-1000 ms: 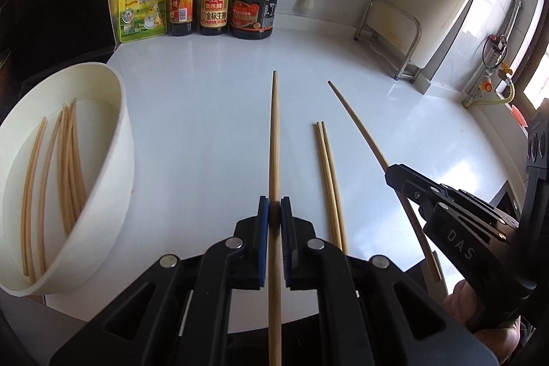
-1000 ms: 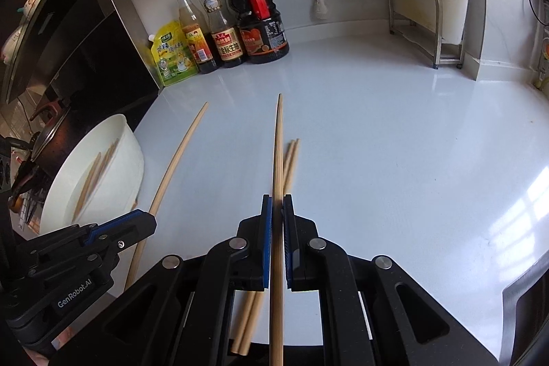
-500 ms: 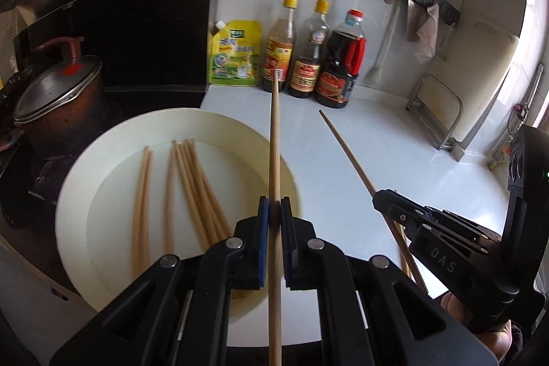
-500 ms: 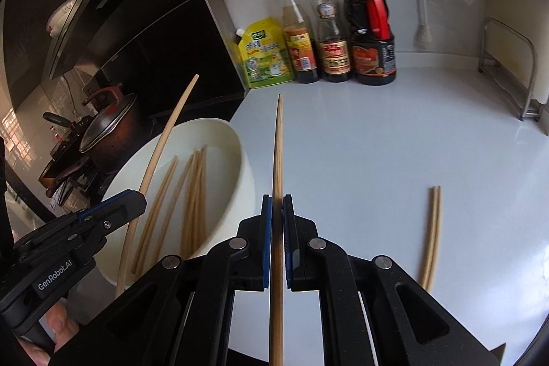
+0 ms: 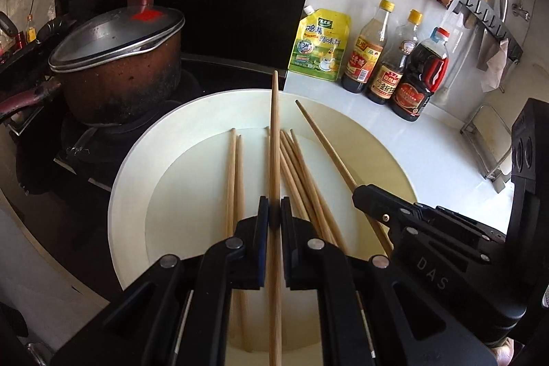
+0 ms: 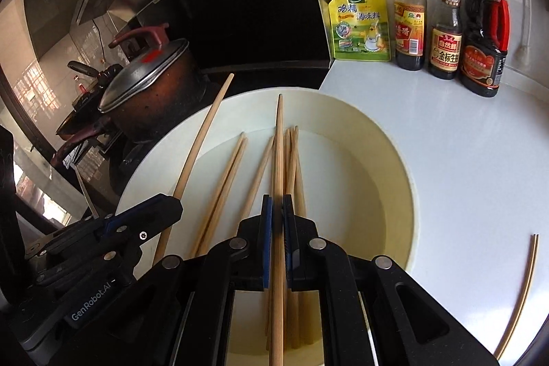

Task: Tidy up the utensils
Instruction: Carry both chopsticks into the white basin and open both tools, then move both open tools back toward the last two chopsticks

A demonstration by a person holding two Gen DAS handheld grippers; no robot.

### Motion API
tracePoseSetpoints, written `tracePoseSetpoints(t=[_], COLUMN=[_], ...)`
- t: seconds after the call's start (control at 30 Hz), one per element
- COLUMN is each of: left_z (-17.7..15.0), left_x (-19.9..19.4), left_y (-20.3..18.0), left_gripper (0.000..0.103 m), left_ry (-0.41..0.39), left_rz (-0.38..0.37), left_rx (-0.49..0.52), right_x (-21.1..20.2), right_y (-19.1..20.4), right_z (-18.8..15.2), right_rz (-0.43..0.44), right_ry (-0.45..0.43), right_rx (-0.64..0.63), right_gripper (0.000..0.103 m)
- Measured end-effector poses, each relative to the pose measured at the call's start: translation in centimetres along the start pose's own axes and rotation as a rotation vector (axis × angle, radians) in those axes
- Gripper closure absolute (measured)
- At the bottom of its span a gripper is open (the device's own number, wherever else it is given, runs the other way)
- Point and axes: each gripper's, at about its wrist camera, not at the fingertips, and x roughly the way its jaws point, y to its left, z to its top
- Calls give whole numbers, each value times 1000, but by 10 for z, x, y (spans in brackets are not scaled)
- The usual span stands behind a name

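Both hand-held grippers hang over the wide cream round basin point(image 5: 130, 174), each clamped tight on one long pale wooden chopstick: the left hand-held gripper point(image 5: 274, 211) pinches its chopstick point(image 5: 274, 139) partway along, the right hand-held gripper point(image 6: 278, 211) does the same with its own chopstick point(image 6: 278, 146). Each stick's long axis runs straight ahead along the fingers, its tip reaching towards the basin's far rim, roughly parallel to the loose wooden chopsticks point(image 5: 236, 174) lying on the basin floor directly below. Release looks like the next move; neither gripper seems clearly nearer. One last pair of wooden chopsticks point(image 6: 525, 283) lies on the glossy white worktop point(image 6: 463, 160), well apart to the right, nearer the right gripper. Legible writing: "DAS" on the right gripper's body and "GenRobot.AI" on the left's. The yellow pouch point(image 6: 358, 23) and three sauce bottles point(image 6: 446, 19) carry Chinese labels, too small to read reliably.
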Motion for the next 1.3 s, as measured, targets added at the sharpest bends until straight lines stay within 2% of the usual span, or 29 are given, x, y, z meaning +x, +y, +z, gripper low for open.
tracePoseSetpoints(t=[0.27, 0.57, 0.83, 1.0, 1.3], left_z=[-3, -7, -10, -15, -28], left_x=[19, 15, 3, -6, -19], left_y=[13, 15, 13, 5, -13], left_gripper=[94, 55, 55, 50, 45], left_ry=[31, 7, -6, -14, -14], left_rz=[26, 48, 51, 54, 41], left_rx=[-33, -43, -49, -35, -24], right_x=[19, 9, -6, -19, -52], right_y=[-8, -15, -15, -18, -34], right_z=[-4, -8, -11, -17, -35], right_rz=[-6, -11, -12, -9, -33], right_ry=[49, 33, 7, -5, -45], right_rx=[15, 23, 26, 24, 52], right_gripper=[97, 94, 94, 87, 85])
